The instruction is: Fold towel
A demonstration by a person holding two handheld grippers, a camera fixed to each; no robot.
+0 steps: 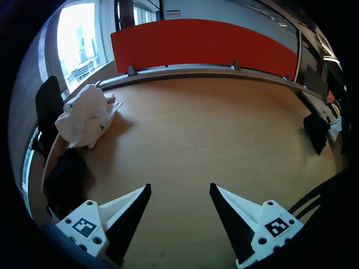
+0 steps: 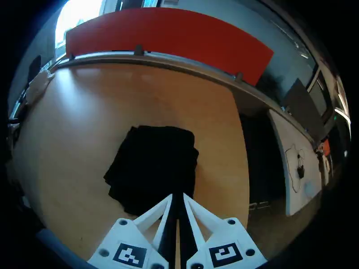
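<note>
In the left gripper view, a black chair point(image 1: 47, 107) stands at the far left, and just right of it a white cloth point(image 1: 85, 116) lies bunched on the table point(image 1: 202, 125). A dark heap point(image 1: 67, 179) sits nearer you at the table's left edge; what it is cannot be told. Your left gripper point(image 1: 179, 190) hangs over bare wood with its fingers spread wide apart and nothing between them. A red screen point(image 1: 202, 42) runs along the table's far edge, and a dark shape point(image 1: 316, 130) lies at the right edge, too small to name. In the right gripper view, the white cloth point(image 2: 38, 85) is far off at the left, well apart from the black towel point(image 2: 152, 168). The towel lies in a rough folded rectangle right of the table's middle, near its right edge. Your right gripper point(image 2: 178, 197) has its fingers drawn together, with the tips at the towel's near edge; whether they pinch any cloth cannot be told. A white desk point(image 2: 296, 166) stands farther right, beyond a dark gap.
</note>
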